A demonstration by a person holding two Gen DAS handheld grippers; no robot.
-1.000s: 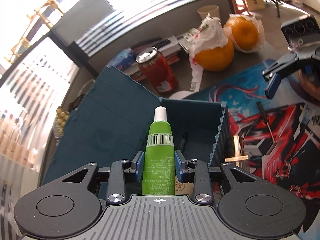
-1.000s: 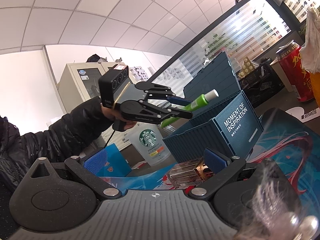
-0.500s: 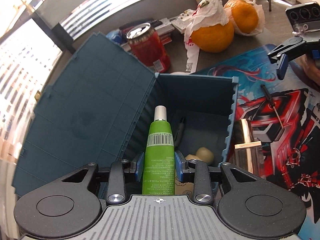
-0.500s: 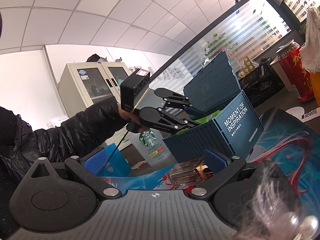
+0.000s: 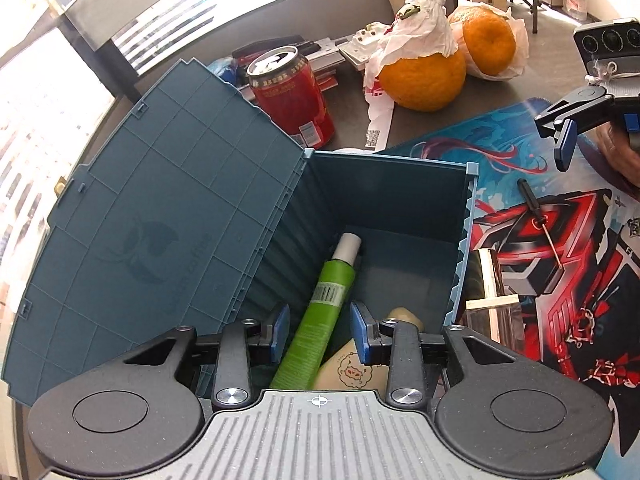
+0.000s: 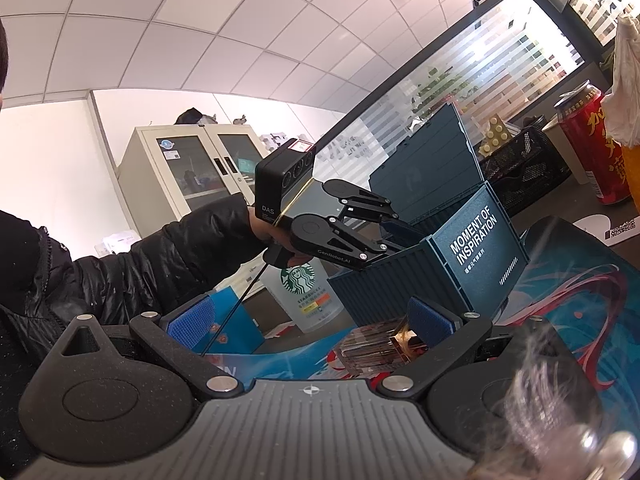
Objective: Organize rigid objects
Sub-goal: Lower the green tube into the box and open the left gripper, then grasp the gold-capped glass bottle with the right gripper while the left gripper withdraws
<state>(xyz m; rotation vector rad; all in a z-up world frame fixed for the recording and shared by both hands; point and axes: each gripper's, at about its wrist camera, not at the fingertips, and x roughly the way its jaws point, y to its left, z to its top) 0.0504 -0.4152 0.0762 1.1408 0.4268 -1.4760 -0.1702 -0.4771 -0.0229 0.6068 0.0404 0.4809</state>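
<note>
A person works at a cluttered desk with a handheld two-finger gripper in each hand, sorting small items into an open teal storage box [image 5: 472, 216] shaped like a shipping container, its lid [image 5: 152, 232] swung back to the left. The step in hand appears to be the drop-off of one green tube [image 5: 320, 320] with a white cap: it lies tilted inside the box, cap end resting low against the left inner wall, body running back up between the blue pads of the left gripper [image 5: 319, 330]. Those jaws have just been opening, and now a visible gap shows on each side of the tube, so the pads no longer press on it. The likely next move calls for lifting the left gripper straight up and clear of the box rim without dragging the tube along, then going for another loose item. Inside the box there is also one cream-coloured bottle [image 5: 352, 364] with a small drawing on it. Still outside, on the printed mat [image 5: 560, 280] to the right of the box, lie one clear perfume bottle [image 5: 492, 292] just beside the box wall and one small black-handled screwdriver [image 5: 538, 220]. The right gripper [image 6: 316, 322] hovers low over that perfume bottle with its jaws wide apart and nothing between them. Beyond the box stand one red drink can [image 5: 292, 96] and two oranges [image 5: 424, 76], one topped with crumpled paper.
</note>
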